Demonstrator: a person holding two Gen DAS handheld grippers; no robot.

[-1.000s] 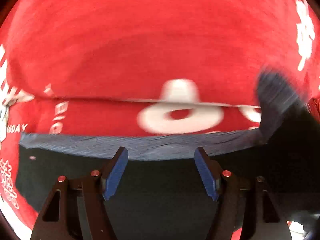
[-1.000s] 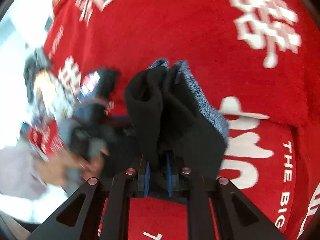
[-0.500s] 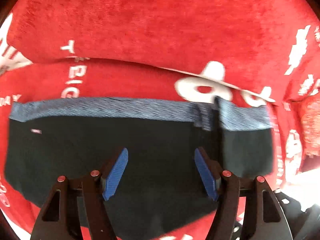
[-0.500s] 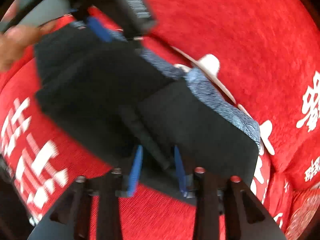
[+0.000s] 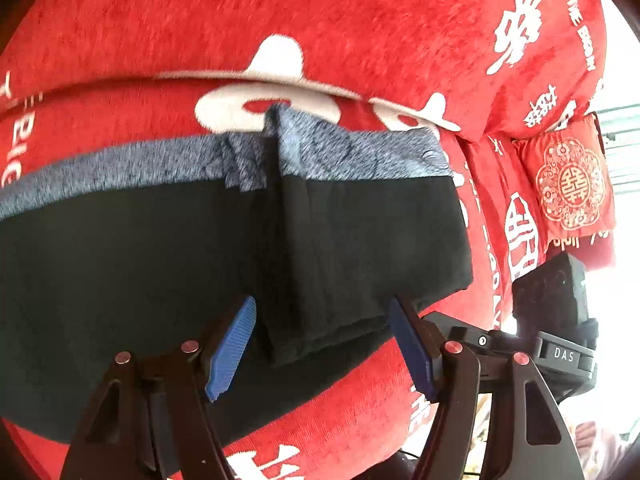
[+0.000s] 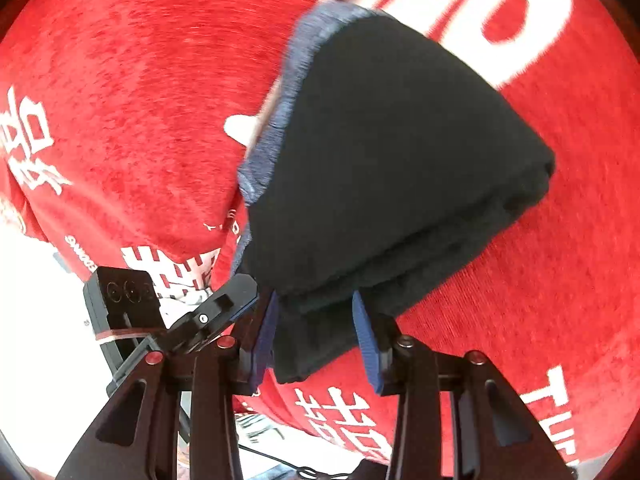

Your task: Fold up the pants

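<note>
A red blanket with white lettering covers the whole surface. On it lie the black pants, folded, their grey-blue waistband along the far edge. The left gripper hangs spread over the folded flap – nothing pinched. The right gripper has just been opening – the folded edge sits between its pads, the blue pads no longer pressing it.

Black pants with a heathered blue-grey waistband lie folded in layers on a red blanket, one end doubled over the rest, the waistband along the far edge.
</note>
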